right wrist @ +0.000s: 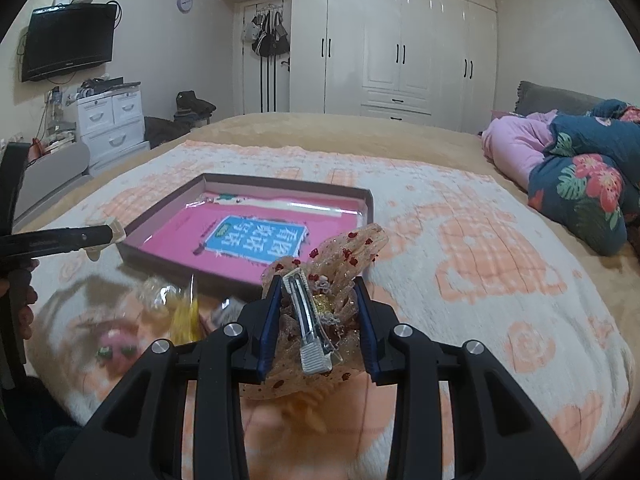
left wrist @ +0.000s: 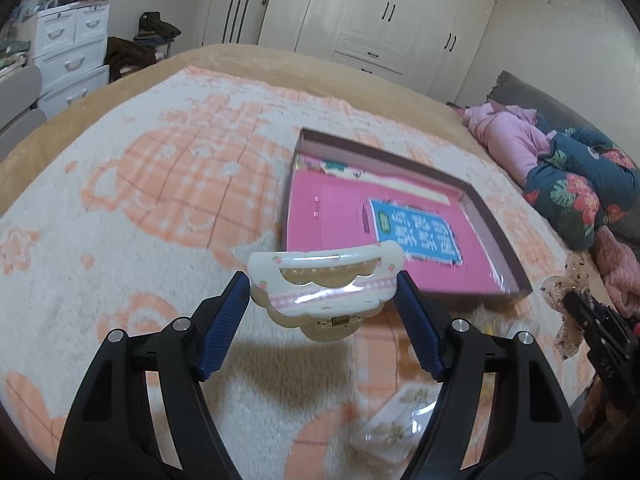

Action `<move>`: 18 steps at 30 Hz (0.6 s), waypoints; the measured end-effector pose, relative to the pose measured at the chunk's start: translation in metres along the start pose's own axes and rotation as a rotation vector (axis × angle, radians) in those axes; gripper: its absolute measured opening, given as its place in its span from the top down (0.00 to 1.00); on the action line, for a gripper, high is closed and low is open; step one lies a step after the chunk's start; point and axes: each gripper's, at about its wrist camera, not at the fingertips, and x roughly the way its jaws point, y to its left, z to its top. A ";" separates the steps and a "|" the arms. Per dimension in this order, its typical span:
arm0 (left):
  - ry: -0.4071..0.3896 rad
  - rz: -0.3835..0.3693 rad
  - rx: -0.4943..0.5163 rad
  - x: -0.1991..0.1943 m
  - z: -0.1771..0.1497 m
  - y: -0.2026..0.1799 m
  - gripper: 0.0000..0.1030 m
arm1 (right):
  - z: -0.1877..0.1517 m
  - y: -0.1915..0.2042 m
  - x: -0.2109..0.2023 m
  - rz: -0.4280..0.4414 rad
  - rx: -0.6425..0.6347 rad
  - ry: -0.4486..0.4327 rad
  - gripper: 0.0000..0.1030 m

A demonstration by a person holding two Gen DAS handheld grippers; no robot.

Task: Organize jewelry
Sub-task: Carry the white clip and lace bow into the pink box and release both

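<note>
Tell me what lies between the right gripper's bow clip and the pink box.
Only bare blanket, as the right wrist view shows: the bow hair clip in the right gripper hangs just short of the pink box.

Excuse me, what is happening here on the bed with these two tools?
A person is sorting hair accessories on a bed with two handheld tools. The left claw grips a cream hair claw clip, held above the blanket. The right claw grips a sheer bow clip with red dots. Both are held near the open pink-lined box, which holds only a printed card. A few more packaged pieces lie on the blanket.
</note>
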 end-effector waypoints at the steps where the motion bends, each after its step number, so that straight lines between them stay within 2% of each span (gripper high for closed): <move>1: -0.006 -0.002 -0.005 0.001 0.004 0.000 0.37 | 0.003 0.001 0.003 -0.001 -0.002 -0.002 0.68; 10: -0.025 0.000 -0.014 0.020 0.025 -0.011 0.37 | 0.035 -0.001 0.048 0.004 0.010 0.001 0.68; 18: -0.011 -0.011 -0.020 0.044 0.036 -0.019 0.37 | 0.045 -0.009 0.088 0.020 0.034 0.070 0.68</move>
